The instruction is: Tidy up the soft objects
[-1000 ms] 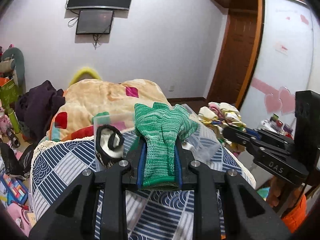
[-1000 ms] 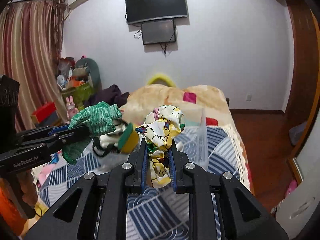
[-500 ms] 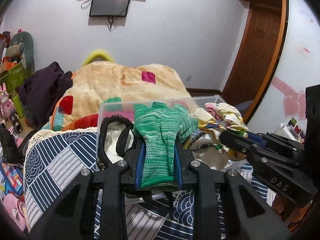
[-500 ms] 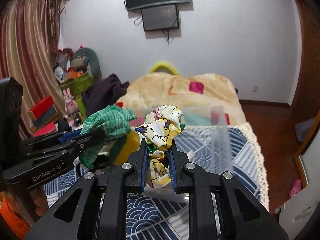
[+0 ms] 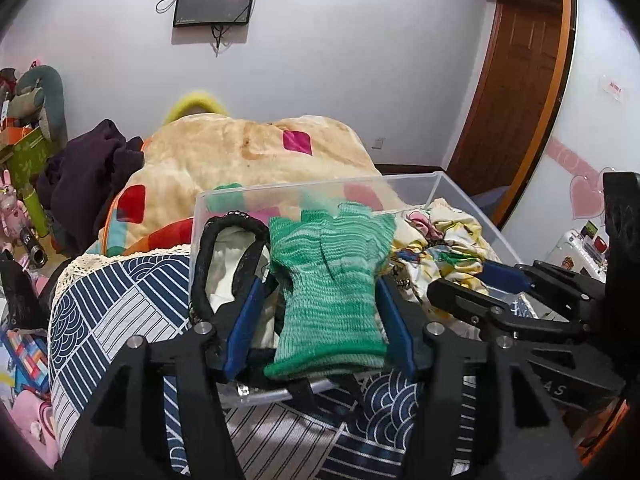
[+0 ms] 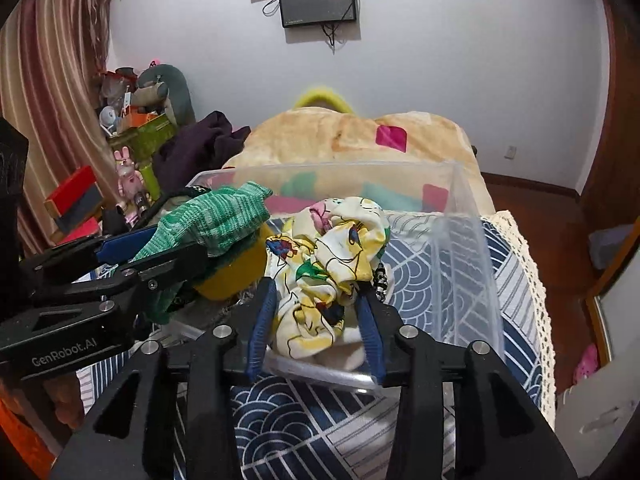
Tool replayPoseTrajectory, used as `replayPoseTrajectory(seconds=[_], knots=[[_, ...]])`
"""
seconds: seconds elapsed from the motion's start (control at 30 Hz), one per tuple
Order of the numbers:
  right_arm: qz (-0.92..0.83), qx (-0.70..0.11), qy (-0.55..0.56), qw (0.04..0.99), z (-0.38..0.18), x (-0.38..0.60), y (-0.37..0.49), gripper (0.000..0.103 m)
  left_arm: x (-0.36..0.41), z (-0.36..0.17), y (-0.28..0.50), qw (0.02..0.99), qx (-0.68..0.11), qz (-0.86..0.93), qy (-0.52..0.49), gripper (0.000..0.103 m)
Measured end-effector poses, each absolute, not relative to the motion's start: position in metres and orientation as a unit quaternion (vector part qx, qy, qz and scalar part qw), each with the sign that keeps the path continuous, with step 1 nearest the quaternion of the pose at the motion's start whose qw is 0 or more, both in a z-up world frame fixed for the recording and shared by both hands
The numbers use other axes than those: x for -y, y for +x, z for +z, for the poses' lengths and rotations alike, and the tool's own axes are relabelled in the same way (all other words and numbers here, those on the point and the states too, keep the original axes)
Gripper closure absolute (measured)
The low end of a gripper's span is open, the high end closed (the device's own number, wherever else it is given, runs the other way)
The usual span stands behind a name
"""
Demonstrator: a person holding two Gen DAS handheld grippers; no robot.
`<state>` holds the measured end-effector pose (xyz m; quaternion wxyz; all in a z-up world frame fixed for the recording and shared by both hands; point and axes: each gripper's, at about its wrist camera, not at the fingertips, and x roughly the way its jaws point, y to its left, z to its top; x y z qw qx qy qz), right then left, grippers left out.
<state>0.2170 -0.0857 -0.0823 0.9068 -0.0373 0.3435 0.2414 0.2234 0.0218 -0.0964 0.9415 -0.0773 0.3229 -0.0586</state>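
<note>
A clear plastic bin (image 5: 320, 190) (image 6: 468, 216) stands on the blue-and-white patterned bedspread. My left gripper (image 5: 320, 292) is open over the bin's near edge, with a green knit glove (image 5: 332, 280) (image 6: 208, 220) lying loose between its spread fingers. My right gripper (image 6: 316, 308) is open too, with a yellow floral cloth (image 6: 332, 264) (image 5: 440, 240) resting between its fingers inside the bin. A black-trimmed white item (image 5: 228, 264) and a yellow object (image 6: 232, 276) lie in the bin's left part.
A beige quilt with coloured squares (image 5: 248, 156) lies beyond the bin, a dark garment (image 5: 92, 168) to its left. Toys and boxes (image 6: 132, 132) crowd the left side. A wooden door (image 5: 516, 92) and floor (image 6: 560, 240) are on the right.
Both grippers moved forward and down to the bin and opened. The glove and the floral cloth, gripped before, now sit loose between spread fingers.
</note>
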Motion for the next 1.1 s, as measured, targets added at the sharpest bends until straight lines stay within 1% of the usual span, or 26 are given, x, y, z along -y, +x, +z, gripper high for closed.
replayPoseTrajectory(seconds=[0.03, 0.1, 0.3, 0.57, 0.67, 0.7, 0.73, 0.77, 0.8, 0.87, 0.93, 1.0, 1.07, 1.1], knots=[[0.239, -0.339, -0.038, 0.909, -0.080, 0.088, 0.214, 0.054, -0.023, -0.094, 0.220, 0.942, -0.321, -0.060, -0.080, 0.044], [0.236, -0.328, -0.040, 0.914, -0.075, 0.091, 0.210, 0.049, -0.024, -0.089, 0.214, 0.944, -0.314, -0.063, -0.084, 0.043], [0.241, -0.295, -0.029, 0.924, -0.051, 0.108, 0.192, 0.049, -0.026, -0.060, 0.184, 0.955, -0.274, -0.070, -0.089, 0.042], [0.254, -0.224, -0.017, 0.941, -0.007, 0.125, 0.152, 0.048, -0.013, -0.013, 0.131, 0.974, -0.202, -0.081, -0.067, 0.041], [0.256, -0.203, -0.020, 0.945, 0.003, 0.125, 0.138, 0.045, -0.008, -0.002, 0.111, 0.979, -0.180, -0.079, -0.059, 0.036], [0.256, -0.196, -0.021, 0.946, 0.006, 0.126, 0.133, 0.042, -0.008, 0.001, 0.105, 0.980, -0.174, -0.078, -0.058, 0.034], [0.256, -0.189, -0.022, 0.948, 0.008, 0.126, 0.128, 0.037, -0.007, 0.004, 0.098, 0.981, -0.167, -0.078, -0.057, 0.033], [0.255, -0.181, -0.021, 0.950, 0.010, 0.126, 0.124, 0.035, -0.006, 0.006, 0.093, 0.982, -0.163, -0.078, -0.056, 0.032], [0.254, -0.172, -0.020, 0.952, 0.013, 0.127, 0.118, 0.031, -0.005, 0.009, 0.087, 0.983, -0.157, -0.076, -0.054, 0.029], [0.253, -0.159, -0.019, 0.954, 0.017, 0.129, 0.112, 0.029, -0.003, 0.013, 0.076, 0.986, -0.146, -0.069, -0.048, 0.024], [0.250, -0.144, -0.016, 0.957, 0.021, 0.130, 0.105, 0.020, 0.000, 0.016, 0.068, 0.988, -0.135, -0.062, -0.041, 0.014], [0.247, -0.132, -0.016, 0.960, 0.024, 0.131, 0.099, 0.017, 0.003, 0.018, 0.058, 0.990, -0.126, -0.055, -0.037, 0.008], [0.246, -0.124, -0.017, 0.961, 0.026, 0.130, 0.095, 0.015, 0.003, 0.021, 0.052, 0.991, -0.119, -0.051, -0.034, 0.005], [0.245, -0.120, -0.017, 0.962, 0.027, 0.130, 0.093, 0.013, 0.004, 0.022, 0.049, 0.991, -0.117, -0.052, -0.033, 0.004]])
